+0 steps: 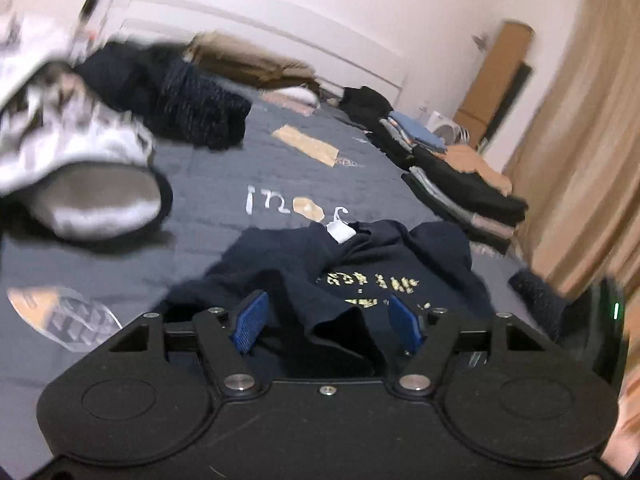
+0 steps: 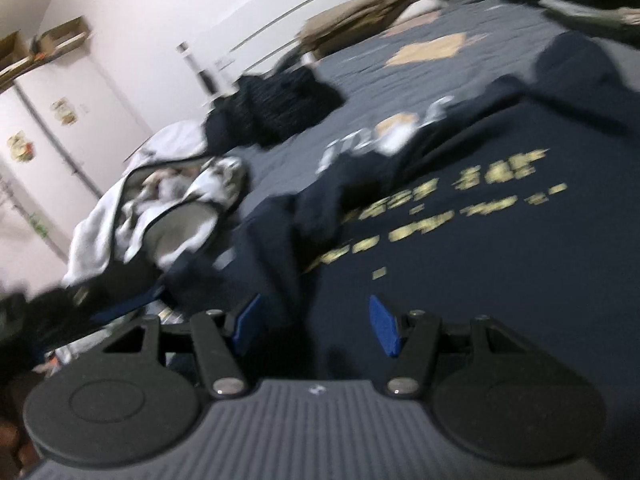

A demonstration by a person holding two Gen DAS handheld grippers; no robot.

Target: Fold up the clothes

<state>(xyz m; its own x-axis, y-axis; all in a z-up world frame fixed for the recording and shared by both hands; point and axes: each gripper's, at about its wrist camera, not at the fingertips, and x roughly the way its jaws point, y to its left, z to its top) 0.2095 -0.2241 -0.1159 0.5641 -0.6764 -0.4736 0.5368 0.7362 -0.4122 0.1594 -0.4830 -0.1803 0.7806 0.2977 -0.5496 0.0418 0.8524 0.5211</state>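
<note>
A navy T-shirt (image 1: 360, 276) with gold lettering lies crumpled on the dark grey bedspread (image 1: 248, 168), its white neck label turned up. My left gripper (image 1: 328, 324) is open just above the shirt's near edge, a raised fold of navy cloth lying between its blue pads. In the right wrist view the same navy T-shirt (image 2: 500, 248) spreads wide, print facing up. My right gripper (image 2: 316, 326) is also open, low over the shirt, with a ridge of cloth running between its blue pads. That view is motion-blurred.
A white and grey jacket (image 1: 72, 148) lies bunched at the left, a dark pile (image 1: 180, 100) behind it. Stacks of folded clothes (image 1: 460, 176) line the bed's right side, by a beige curtain (image 1: 580, 160). A tan garment (image 1: 248, 60) lies at the far end.
</note>
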